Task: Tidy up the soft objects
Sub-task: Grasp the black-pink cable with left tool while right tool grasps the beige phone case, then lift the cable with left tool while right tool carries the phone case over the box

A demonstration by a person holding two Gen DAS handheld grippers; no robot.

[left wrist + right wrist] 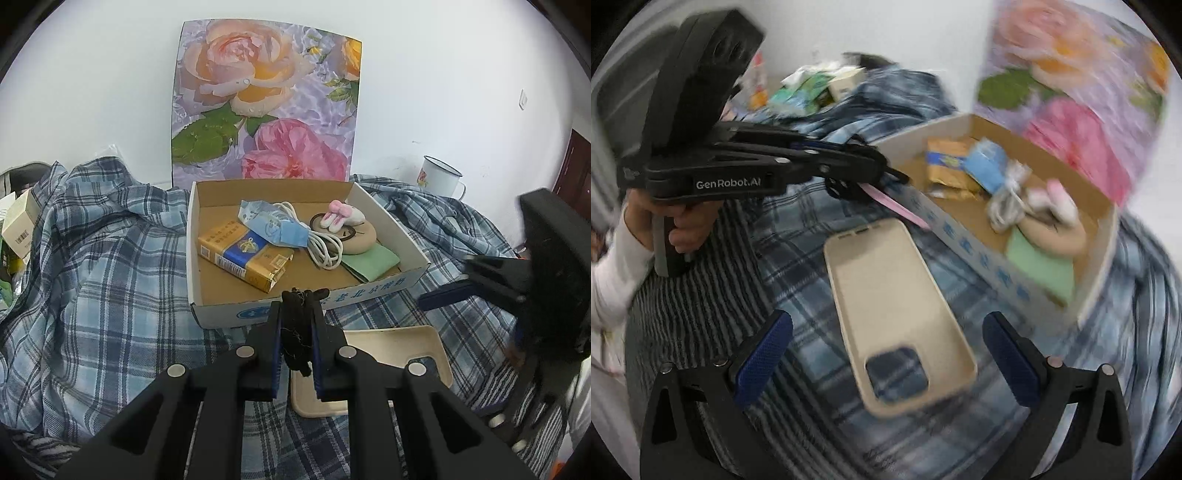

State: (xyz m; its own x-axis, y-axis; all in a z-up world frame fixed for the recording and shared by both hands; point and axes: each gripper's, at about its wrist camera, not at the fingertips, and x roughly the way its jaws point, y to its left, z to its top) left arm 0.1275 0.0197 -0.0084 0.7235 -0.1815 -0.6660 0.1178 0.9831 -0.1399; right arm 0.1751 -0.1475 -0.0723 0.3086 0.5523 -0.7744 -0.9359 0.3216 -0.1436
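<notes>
Left claw (297,314) pinching black fabric item (295,332) at box (221,314) near edge; right claw (886,365) wide over phone case (897,295).

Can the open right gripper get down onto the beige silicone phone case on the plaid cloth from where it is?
Probably yes: the right gripper is open, the beige silicone phone case lies between its fingers, nothing covers it.

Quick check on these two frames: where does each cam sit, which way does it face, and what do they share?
Left wrist: on the left gripper, shut on a black hair tie, facing the cardboard box and flowered board; right gripper at the frame's right edge.
Right wrist: on the open right gripper, above the phone case, looking leftward; left gripper and the hand holding it show.
Shared: box, phone case, checked cloth, flowered board.
</notes>
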